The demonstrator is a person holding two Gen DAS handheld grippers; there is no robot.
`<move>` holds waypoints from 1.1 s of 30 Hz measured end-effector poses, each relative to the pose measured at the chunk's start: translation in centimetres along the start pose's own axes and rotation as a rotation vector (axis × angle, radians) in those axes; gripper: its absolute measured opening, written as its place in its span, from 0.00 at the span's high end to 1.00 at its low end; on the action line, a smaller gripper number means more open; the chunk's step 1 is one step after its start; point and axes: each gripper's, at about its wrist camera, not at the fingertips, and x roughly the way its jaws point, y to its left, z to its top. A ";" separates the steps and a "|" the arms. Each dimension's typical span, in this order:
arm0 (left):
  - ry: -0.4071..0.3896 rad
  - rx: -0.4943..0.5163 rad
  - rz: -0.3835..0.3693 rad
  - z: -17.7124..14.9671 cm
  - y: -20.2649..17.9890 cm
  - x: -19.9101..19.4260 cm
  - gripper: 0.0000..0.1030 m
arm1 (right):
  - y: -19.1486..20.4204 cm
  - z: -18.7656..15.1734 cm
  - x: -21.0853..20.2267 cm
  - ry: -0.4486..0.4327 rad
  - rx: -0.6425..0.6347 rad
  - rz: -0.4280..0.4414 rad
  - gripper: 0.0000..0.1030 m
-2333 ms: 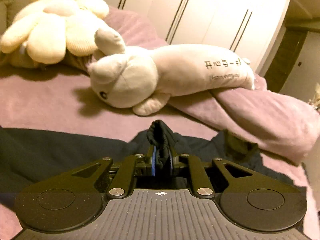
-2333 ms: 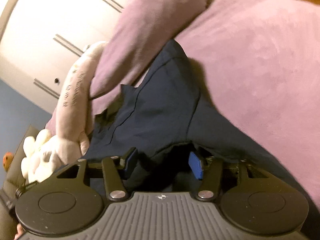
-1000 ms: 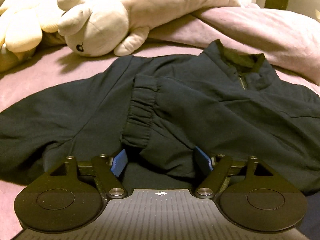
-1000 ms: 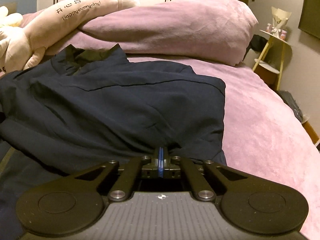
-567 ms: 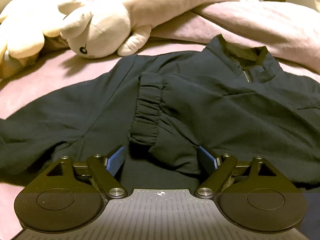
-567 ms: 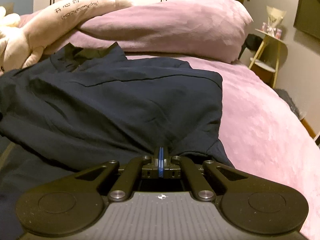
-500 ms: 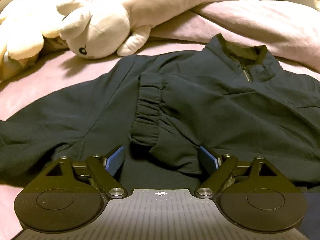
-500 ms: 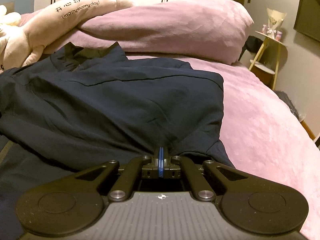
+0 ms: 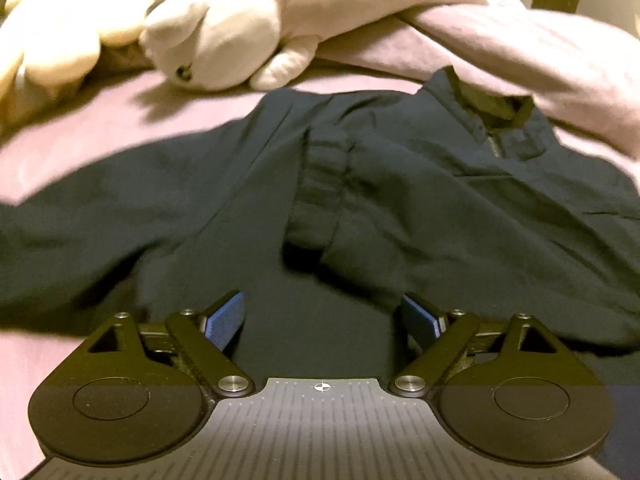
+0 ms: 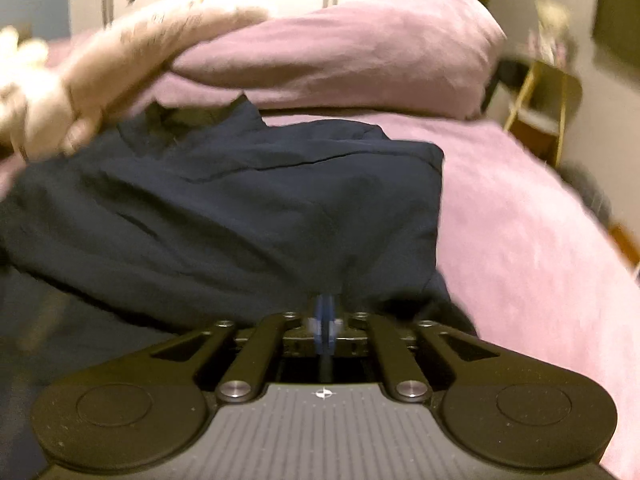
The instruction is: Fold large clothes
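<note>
A dark navy jacket [image 9: 440, 200] lies on the pink bed, collar and zip toward the pillow. One sleeve is folded across the body, its ribbed cuff [image 9: 320, 184] in the middle. My left gripper [image 9: 322, 316] is open and empty, just in front of the cuff, its blue pads [image 9: 224, 320] wide apart above the fabric. In the right wrist view the jacket [image 10: 248, 200] shows with its right side folded over. My right gripper [image 10: 325, 312] is shut on the jacket's near edge, which bunches at the pads.
A white plush rabbit [image 9: 248, 28] and a cream plush flower [image 9: 52, 48] lie at the head of the bed. A pink pillow [image 10: 340, 52] sits behind the jacket. A small side table [image 10: 544, 96] stands to the right of the bed. White wardrobe doors are behind.
The left gripper let go of the cuff earlier and has since drawn back a little. The right gripper went from open to shut on the jacket edge and now moves, blurring its view.
</note>
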 end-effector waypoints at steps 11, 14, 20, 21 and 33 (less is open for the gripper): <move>-0.179 -0.590 -0.168 -6.5 22.6 -9.5 0.13 | -3.5 -9.4 -10.9 0.096 0.424 0.288 0.57; -0.210 -0.843 -0.135 -8.0 29.9 -9.2 0.15 | -3.6 -10.0 -11.7 0.111 0.452 0.269 0.57; -0.273 -1.173 -0.107 -9.7 39.2 -7.1 0.26 | -3.1 -9.4 -12.4 0.130 0.440 0.234 0.57; -0.292 -1.228 -0.140 -10.0 40.2 -6.8 0.27 | -2.9 -9.3 -12.5 0.130 0.435 0.225 0.57; -0.304 -1.306 -0.130 -8.6 43.6 -5.9 0.90 | -2.1 -8.5 -12.5 0.132 0.423 0.215 0.57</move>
